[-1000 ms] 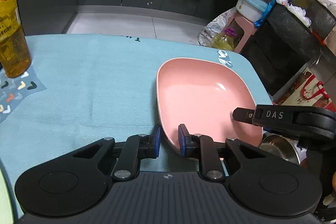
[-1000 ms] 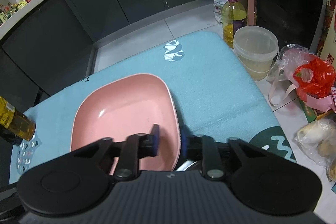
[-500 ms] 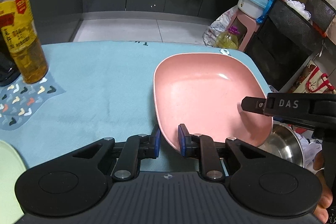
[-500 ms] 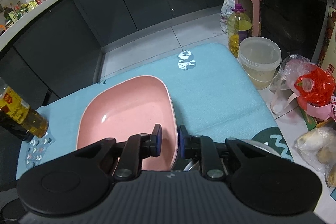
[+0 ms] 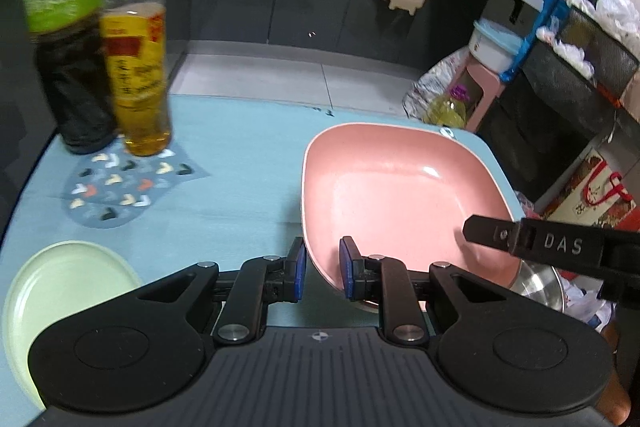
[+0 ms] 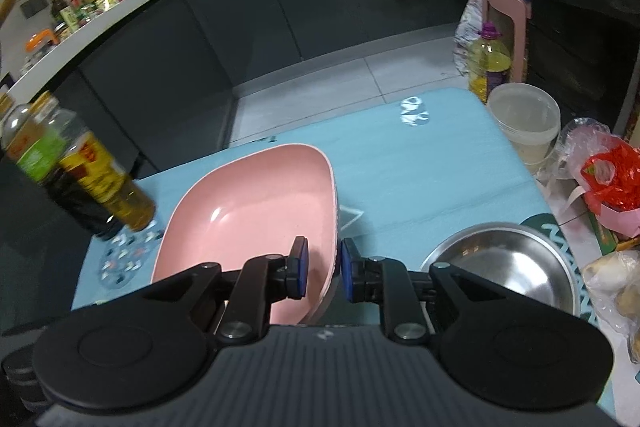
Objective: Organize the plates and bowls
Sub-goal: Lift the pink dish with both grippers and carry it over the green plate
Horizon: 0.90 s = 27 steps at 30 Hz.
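— Both tongs are clamped on the pink plate: the left gripper pinches its near-left rim, and the right gripper pinches the opposite edge, blue pads on either side of the rim.

— Where does the plate sit?

— Held between the two, tilted, over the blue tablecloth. In the left wrist view it fills the area from centre toward 3 o'clock, with the right gripper's finger reaching in from 3 o'clock.

— Other dishes?

— A pale green plate lies on the cloth at 8 o'clock in the left view. A steel bowl sits at 4 o'clock in the right view, just beside the pink plate.

— Anything else on the cloth?

— Two bottles stand together at 10 o'clock in the left view, blurred, at a patterned mat.
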### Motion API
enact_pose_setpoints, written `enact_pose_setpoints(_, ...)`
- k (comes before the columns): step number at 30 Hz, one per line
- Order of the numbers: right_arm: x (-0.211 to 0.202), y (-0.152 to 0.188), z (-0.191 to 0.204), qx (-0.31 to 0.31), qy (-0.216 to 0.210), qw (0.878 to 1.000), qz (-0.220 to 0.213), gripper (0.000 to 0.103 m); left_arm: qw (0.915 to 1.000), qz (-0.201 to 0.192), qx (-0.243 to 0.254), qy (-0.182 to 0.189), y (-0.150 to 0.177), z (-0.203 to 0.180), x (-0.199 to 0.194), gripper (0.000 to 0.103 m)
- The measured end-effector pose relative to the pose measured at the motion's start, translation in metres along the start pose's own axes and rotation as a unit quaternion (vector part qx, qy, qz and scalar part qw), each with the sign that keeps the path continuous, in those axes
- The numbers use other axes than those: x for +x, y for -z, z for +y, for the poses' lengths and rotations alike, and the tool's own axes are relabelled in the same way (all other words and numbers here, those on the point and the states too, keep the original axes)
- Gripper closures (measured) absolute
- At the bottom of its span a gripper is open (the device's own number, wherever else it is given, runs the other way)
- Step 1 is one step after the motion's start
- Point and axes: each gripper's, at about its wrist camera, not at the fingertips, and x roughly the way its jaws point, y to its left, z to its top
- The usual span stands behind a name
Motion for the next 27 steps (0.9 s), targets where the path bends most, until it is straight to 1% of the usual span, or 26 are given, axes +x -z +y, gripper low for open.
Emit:
enact_pose_setpoints(9,-0.017,0.013,0.028,-0.015,-0.019,1.000,0.000,0.085,0.9997,-0.020,-0.014,-0.003,0.009,0.032,-0.038,0.086)
enact_pose_setpoints(14,-0.021,0.019,0.047,-0.029,-0.028,0.999,0.000,0.084,0.9991,-0.034,-0.022,-0.013,0.015,0.047,-0.055,0.086)
enact_pose_setpoints(27,-0.024,0.040,0.091,-0.046,-0.051,0.998,0.014,0.084,0.9977,-0.045,-0.043,-0.028,0.026,0.089,-0.086,0.086)
